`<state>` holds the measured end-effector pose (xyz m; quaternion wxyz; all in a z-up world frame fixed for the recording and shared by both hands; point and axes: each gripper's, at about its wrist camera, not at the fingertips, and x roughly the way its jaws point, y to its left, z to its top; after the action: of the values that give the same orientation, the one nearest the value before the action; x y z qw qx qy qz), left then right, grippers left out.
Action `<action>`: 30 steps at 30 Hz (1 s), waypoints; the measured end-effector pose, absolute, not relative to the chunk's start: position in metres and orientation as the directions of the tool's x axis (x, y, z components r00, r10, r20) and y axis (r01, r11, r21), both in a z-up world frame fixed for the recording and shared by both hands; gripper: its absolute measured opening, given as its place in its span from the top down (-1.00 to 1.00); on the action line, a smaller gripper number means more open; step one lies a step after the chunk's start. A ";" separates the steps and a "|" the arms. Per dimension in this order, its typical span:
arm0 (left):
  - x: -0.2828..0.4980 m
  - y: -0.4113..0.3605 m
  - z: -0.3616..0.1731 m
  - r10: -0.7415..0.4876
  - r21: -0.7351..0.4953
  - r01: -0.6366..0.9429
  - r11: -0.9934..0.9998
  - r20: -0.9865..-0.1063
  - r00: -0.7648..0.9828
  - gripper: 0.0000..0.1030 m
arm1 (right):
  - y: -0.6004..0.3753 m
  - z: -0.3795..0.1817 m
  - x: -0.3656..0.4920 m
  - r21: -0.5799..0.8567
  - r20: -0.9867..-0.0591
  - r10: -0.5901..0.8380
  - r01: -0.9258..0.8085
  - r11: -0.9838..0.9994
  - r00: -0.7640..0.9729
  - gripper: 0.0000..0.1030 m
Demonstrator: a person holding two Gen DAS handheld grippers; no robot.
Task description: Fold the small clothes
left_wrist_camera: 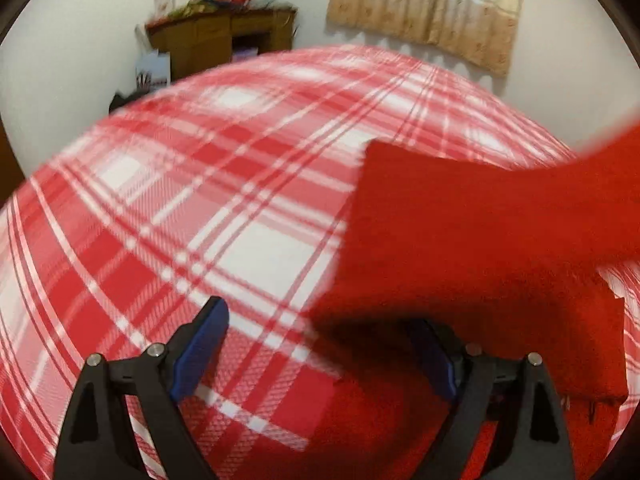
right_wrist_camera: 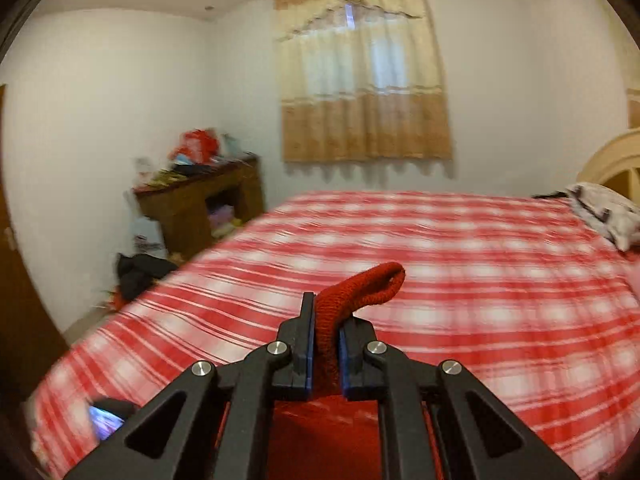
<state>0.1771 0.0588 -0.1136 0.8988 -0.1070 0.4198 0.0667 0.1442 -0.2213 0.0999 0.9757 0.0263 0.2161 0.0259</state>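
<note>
A red knitted garment (left_wrist_camera: 480,232) lies partly on the red-and-white plaid bed (left_wrist_camera: 180,208) and rises toward the upper right in the left wrist view. My left gripper (left_wrist_camera: 320,344) is open just above the bed; its right finger is partly covered by the garment's edge. My right gripper (right_wrist_camera: 326,336) is shut on a bunched fold of the red knitted garment (right_wrist_camera: 360,288), held up above the bed (right_wrist_camera: 480,280). The cloth sticks out past the fingertips and hangs down below the jaws.
A wooden desk (right_wrist_camera: 200,208) piled with clutter stands by the far wall, left of a curtained window (right_wrist_camera: 360,80). A pillow (right_wrist_camera: 604,212) and cream headboard sit at the right. Dark clothes (right_wrist_camera: 140,272) lie on the floor. A lit phone (right_wrist_camera: 105,421) lies at the bed's near left.
</note>
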 end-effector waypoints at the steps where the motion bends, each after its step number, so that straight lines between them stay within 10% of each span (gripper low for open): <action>1: 0.175 0.061 -0.112 0.024 -0.148 -0.210 0.966 -0.760 0.649 -0.79 | -0.238 0.083 0.147 0.069 -0.456 0.033 -0.001 0.998 0.889 0.83; 12: 0.172 0.052 -0.112 0.052 -0.106 -0.202 0.974 -0.757 0.651 -0.79 | -0.331 -0.083 0.151 0.065 -0.738 -0.090 0.205 0.977 0.668 0.83; 20: 0.171 0.053 -0.111 0.033 -0.109 -0.177 0.978 -0.758 0.651 -0.79 | -0.351 -0.078 0.125 0.128 -0.754 -0.063 0.241 0.962 0.653 0.37; 30: 0.137 0.053 -0.076 -0.006 -0.062 -0.049 0.997 -0.681 0.733 -0.78 | -0.335 -0.038 0.106 0.001 -0.647 -0.175 0.230 0.973 0.742 0.38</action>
<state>0.1365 0.0528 -0.0762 0.9300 -0.0376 0.3654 0.0114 0.1058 -0.3350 -0.0384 0.9323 0.0405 0.3425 -0.1087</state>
